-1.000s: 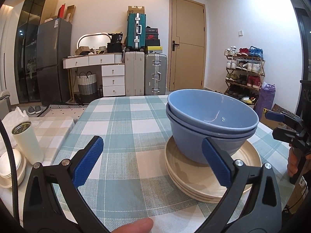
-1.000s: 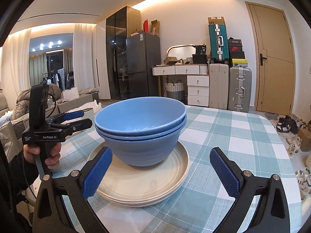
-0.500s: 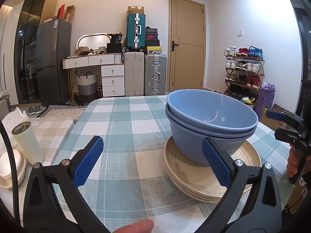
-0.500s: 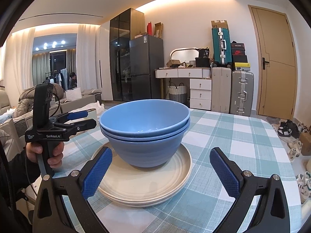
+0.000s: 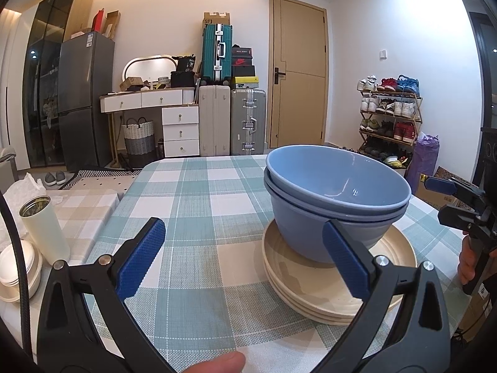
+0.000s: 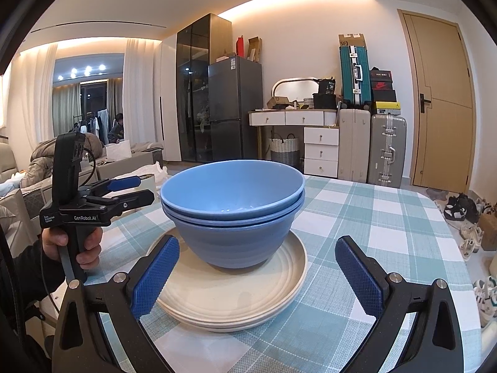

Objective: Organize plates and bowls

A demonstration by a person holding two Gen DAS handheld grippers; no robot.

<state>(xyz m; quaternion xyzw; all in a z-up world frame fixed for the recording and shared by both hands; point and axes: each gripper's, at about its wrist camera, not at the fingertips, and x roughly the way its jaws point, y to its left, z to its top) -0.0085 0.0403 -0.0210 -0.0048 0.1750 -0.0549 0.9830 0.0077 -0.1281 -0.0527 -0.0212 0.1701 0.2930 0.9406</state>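
Two nested blue bowls (image 5: 335, 195) (image 6: 236, 214) stand upright on a stack of cream plates (image 5: 310, 292) (image 6: 236, 295) on the checked tablecloth (image 5: 198, 217). My left gripper (image 5: 245, 258) is open and empty, held above the cloth to the left of the stack; it also shows in the right wrist view (image 6: 124, 191). My right gripper (image 6: 257, 276) is open and empty, its jaws wide in front of the stack; it also shows in the left wrist view (image 5: 447, 199), right of the bowls.
A white tumbler (image 5: 43, 227) and small white dishes (image 5: 18, 267) stand on a lower surface left of the table. Suitcases (image 5: 233, 124), a dresser, a fridge and a shoe rack (image 5: 388, 118) lie beyond the table's far edge.
Both grippers have shifted only slightly; the bowls sit a little lower and more centred in the right wrist view. The bowls and plates have not moved.
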